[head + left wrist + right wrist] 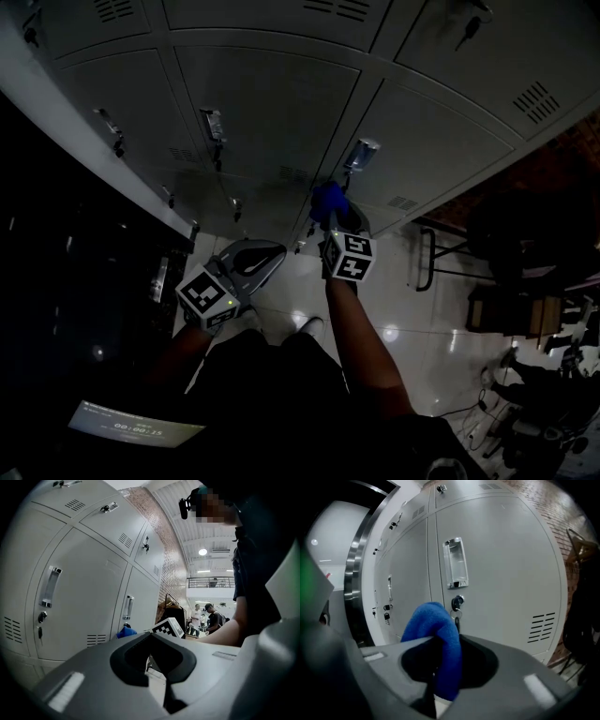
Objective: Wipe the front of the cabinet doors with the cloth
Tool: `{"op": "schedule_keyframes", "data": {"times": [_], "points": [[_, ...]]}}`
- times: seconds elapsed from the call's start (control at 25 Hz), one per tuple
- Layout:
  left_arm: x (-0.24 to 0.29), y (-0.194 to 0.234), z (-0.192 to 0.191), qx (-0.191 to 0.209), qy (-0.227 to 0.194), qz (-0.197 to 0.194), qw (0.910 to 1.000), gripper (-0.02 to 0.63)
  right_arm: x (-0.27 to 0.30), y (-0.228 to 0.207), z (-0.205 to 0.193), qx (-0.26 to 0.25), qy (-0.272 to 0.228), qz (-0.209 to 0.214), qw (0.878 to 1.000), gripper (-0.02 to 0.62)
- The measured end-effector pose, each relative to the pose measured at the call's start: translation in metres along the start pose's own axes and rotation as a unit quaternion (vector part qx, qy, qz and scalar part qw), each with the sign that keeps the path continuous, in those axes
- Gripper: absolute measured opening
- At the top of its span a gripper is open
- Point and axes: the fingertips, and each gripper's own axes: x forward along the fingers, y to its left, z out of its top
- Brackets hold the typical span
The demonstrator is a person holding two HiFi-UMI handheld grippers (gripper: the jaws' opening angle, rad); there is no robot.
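Right claw (440, 667): you have it clenched on the blue cloth (436, 625), which bulges past the tips.
Cloth to door: the cabinet door (501, 573) lies straight ahead, just beyond the cloth; contact unclear.
Left claw (157, 667): closed on nothing, held nearer you, farther from the door.

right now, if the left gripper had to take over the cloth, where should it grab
Take the rounded blue hump of the cloth that sticks out past the right gripper, coming from the cabinet side, jaws across the fold. The rest is pinched inside that gripper, so only the hump is free.
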Motion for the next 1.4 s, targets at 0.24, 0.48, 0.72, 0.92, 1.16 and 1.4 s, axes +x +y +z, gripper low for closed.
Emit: {"op": "schedule_keyframes", "data": {"times": [0.24,0.48,0.72,0.92,1.16,1.4], "points": [[-0.019,0.016,-0.003,-0.005,0.003,0.013,0.9999,0.003,0.019,-0.024,0.002,0.029,-0.005,-0.049,0.998,0.074],[-0.017,0.02,-0.004,-0.004,0.006,0.005,1.0,0.003,0.018,-0.041,0.004,0.02,-0.004,-0.058,0.998,0.074],[-0.002,0.015,-0.003,-0.003,0.007,-0.009,0.9999,0.003,0.003,-0.078,0.001,0.021,0.0,-0.084,0.996,0.074],[0.013,0.005,-0.005,-0.002,0.011,-0.022,0.9997,0.003,-0.015,-0.124,-0.002,0.03,-0.003,-0.116,0.993,0.074],[0.034,-0.009,-0.006,0.001,0.015,-0.034,0.9993,0.003,-0.036,-0.18,-0.007,0.028,0.001,-0.152,0.988,0.074],[0.049,-0.023,-0.006,0.004,0.021,-0.039,0.999,0.003,-0.052,-0.221,-0.012,0.029,0.004,-0.175,0.984,0.074]]}}
